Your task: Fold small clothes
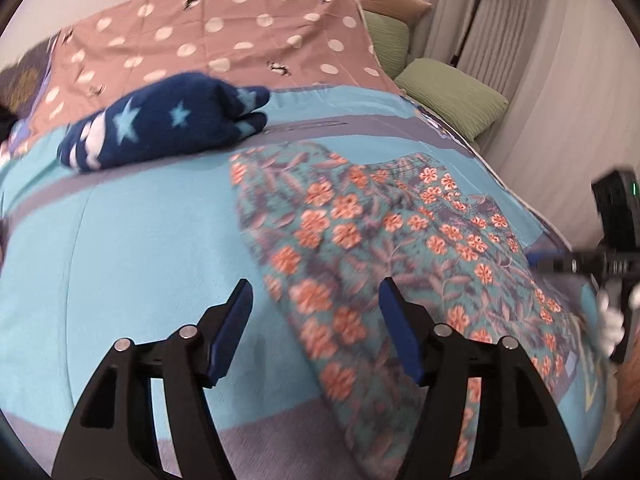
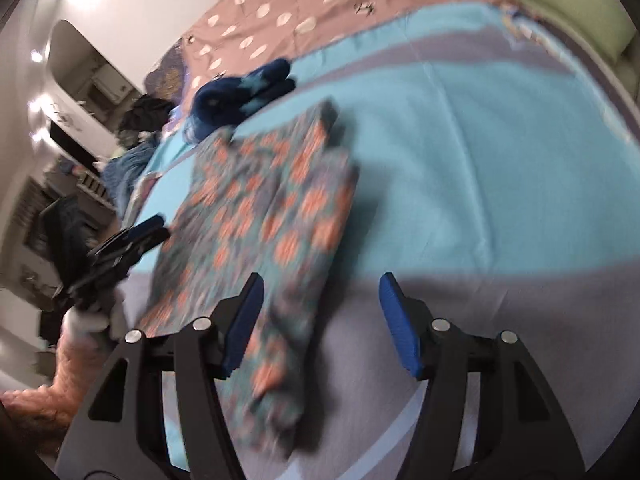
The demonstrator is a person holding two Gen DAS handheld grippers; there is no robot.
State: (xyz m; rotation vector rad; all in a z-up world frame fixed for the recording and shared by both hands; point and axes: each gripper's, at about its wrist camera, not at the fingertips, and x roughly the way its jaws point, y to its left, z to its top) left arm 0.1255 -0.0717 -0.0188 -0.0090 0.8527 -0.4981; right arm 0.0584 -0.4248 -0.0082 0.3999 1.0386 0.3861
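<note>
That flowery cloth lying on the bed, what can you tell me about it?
The floral garment is a small piece of thin, soft-looking fabric, teal and grey-purple with leaf shapes and orange-pink flowers. It lies flat on the blue bedspread, folded into a rough rectangle with layered edges, and one narrower end trails toward the right gripper. Nothing grips it: both grippers stand open above it, the left gripper over its near edge. A navy starred bundle sits beyond it, apart. The pictures are blurred, so seams are unclear.
</note>
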